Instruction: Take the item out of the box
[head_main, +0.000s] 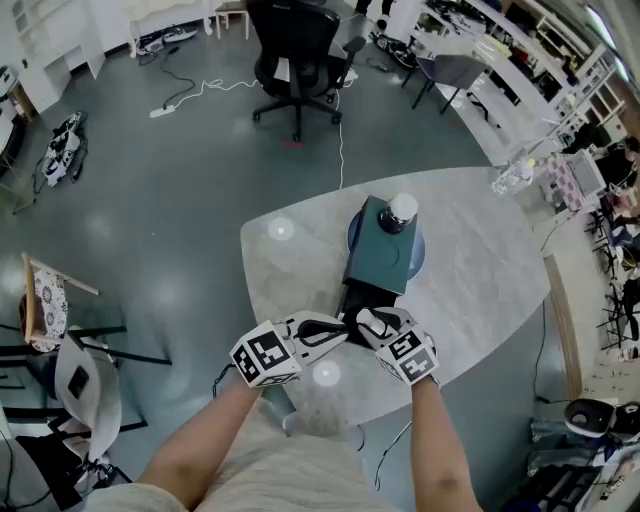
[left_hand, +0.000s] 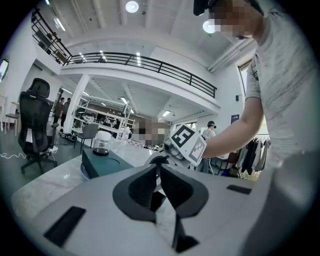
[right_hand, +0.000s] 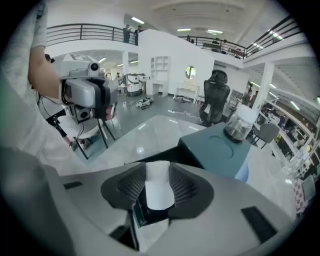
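the white item (right_hand: 159, 186) is clamped between the right gripper's (head_main: 368, 322) jaws, just above the open black tray (head_main: 360, 297) of the teal box (head_main: 380, 255); carrying it clear is what seems left. that gripper tilts steeply down. the left gripper (head_main: 335, 328), near level, looks clenched on the tray's thin edge, likely steadying the box.

A polished grey floor (head_main: 170, 200) surrounds a pale oval table (head_main: 490, 270). A black office chair (head_main: 297, 60) stands at 12 o'clock. A white power strip (head_main: 162, 109) with its cable lies at 11 o'clock. White desks (head_main: 500, 60) line the 1 o'clock side. A black mezzanine railing (left_hand: 145, 62) runs below round ceiling lights (left_hand: 132, 6).
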